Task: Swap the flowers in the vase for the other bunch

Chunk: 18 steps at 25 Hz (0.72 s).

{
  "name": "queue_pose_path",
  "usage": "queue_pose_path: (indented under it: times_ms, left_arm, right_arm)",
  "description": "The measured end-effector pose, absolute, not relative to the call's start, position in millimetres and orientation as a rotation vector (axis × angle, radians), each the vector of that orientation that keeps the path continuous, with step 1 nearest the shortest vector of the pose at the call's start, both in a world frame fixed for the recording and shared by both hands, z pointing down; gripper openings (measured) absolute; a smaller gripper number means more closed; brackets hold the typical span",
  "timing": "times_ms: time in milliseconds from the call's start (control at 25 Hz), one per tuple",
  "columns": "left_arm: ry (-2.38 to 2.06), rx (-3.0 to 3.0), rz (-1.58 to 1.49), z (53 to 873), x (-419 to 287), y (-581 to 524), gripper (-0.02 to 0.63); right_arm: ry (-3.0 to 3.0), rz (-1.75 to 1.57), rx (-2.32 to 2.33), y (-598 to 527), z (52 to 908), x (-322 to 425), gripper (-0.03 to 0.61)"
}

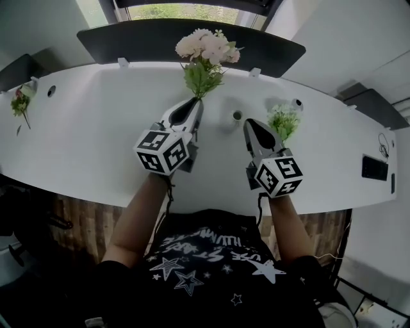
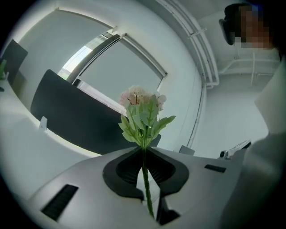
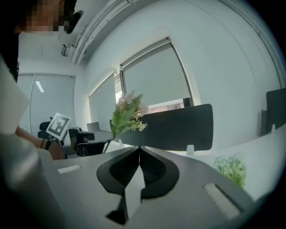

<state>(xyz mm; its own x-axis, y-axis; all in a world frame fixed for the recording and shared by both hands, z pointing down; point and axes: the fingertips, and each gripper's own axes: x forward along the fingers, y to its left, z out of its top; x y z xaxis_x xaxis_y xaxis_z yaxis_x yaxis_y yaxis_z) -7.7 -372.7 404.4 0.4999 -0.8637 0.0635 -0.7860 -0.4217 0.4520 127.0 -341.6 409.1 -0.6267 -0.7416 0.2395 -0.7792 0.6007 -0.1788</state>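
Pink flowers [image 1: 206, 48] sit clamped by their stem in our left gripper [image 1: 194, 101]; our right gripper [image 1: 249, 123] is closed, empty.

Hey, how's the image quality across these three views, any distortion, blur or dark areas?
Head view: wide-angle bend curves the white table, daylight enters through the window at top, the shirt below sits dim. Left gripper view: black rounded corners, the pink bouquet fairly sharp. Right gripper view: same dark corners, the green sprig soft near the lower right edge.
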Motion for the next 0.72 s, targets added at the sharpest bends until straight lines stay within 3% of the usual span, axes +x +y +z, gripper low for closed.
queue_pose_path:
  times_ms: [520, 720]
  left_arm:
    - [-1.199, 2.502, -0.298, 372.4, 85.4, -406.6, 0.031]
    - [-1.172, 2.53, -0.317, 372.0, 90.6, -413.5, 0.031]
  right_arm:
    - [-2.528, 0.516, 1.415, -354.7, 461.1, 196.8, 0.006]
    - [-2.579, 0.516, 1.33, -351.0, 478.5, 177.4, 0.008]
